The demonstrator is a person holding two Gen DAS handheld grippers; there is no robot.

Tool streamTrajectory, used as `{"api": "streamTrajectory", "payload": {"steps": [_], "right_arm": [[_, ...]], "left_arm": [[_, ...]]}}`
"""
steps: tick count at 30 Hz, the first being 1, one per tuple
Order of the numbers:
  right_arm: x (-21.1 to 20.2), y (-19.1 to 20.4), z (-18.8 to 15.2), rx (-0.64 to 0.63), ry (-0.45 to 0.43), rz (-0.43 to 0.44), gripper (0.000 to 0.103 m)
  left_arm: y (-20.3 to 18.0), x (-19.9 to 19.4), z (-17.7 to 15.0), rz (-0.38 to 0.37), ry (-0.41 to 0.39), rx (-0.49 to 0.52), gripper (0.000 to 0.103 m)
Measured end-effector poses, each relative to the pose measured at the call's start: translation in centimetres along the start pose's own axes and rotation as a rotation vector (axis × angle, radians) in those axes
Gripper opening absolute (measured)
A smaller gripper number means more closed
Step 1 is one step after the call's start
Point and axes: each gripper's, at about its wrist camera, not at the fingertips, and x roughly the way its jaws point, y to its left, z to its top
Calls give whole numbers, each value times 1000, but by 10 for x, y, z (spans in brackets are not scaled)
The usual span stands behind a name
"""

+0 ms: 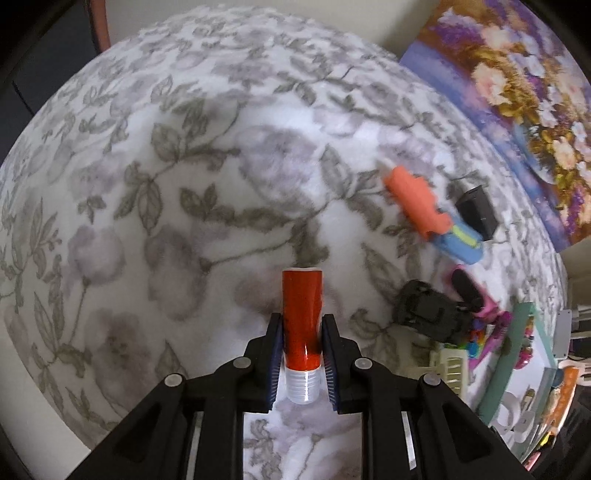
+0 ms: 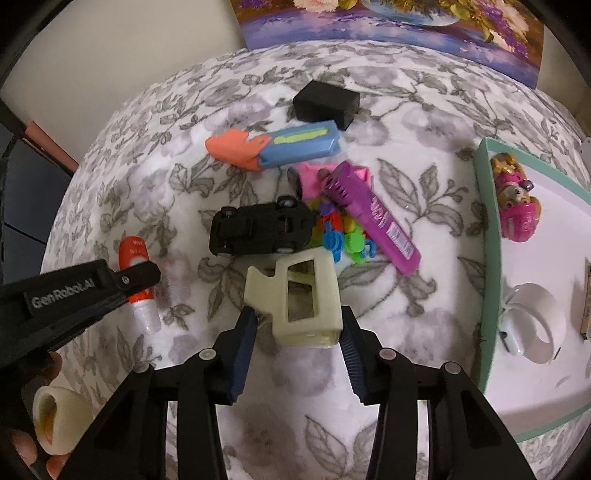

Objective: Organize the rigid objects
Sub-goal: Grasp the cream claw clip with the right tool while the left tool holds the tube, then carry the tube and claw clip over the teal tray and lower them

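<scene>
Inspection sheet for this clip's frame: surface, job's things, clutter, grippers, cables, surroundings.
Surface: floral blanket.
Job's things: red tube; cream clip; black toy car; purple tube; orange-blue toy; black box; teal tray holding pink figure.
Clutter: coloured plastic pieces.
Grippers: left gripper shut on red tube; right gripper open around cream clip.
Cables: nothing seen.
Surroundings: flower painting.
</scene>
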Motion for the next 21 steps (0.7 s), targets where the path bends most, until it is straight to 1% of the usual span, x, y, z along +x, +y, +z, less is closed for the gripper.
{"api": "streamTrajectory", "payload": {"steps": [5,6,8,11,16,21], "right_arm": [[-14,-6,1,7,-21,29,44],[-17,-7,2,9,-26,35,37],[-25,-9,2,12,-34,54,36],[-32,-12,1,6,-42,59,36],[-34,-16,-1,10,-36,58,36],[-40,-18,-1,9,-50,58,36]], "left_arm": [[-12,-22,-1,-12,-70,32,22],[-13,-27,-2,-16,-81,33,22],[-18,-34,-1,-23,-101,34,22],[-21,-41,-1,-30,-123,43,22],[-24,-46,-7,-35,-130,49,22],[-29,-48,-9,-32,-130,54,22]]}}
